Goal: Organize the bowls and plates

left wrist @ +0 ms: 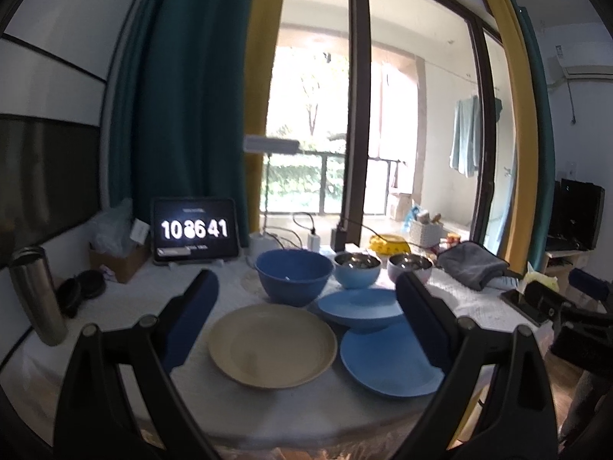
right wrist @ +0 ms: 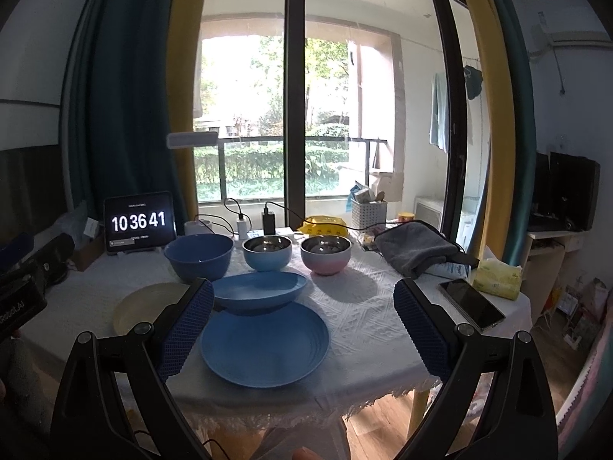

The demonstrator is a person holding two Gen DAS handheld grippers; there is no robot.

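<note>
I hold both tongs level above the table edge, L gripper and R gripper wide open, nothing between the fingers. Nearest lie the flat blue plate and beige plate, then the shallow blue dish, w/ three bowls behind

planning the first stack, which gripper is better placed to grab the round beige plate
Left. The round beige plate lies directly between the open left gripper fingers; from the right gripper it sits off to the left, with the flat blue plate centred instead.
</note>
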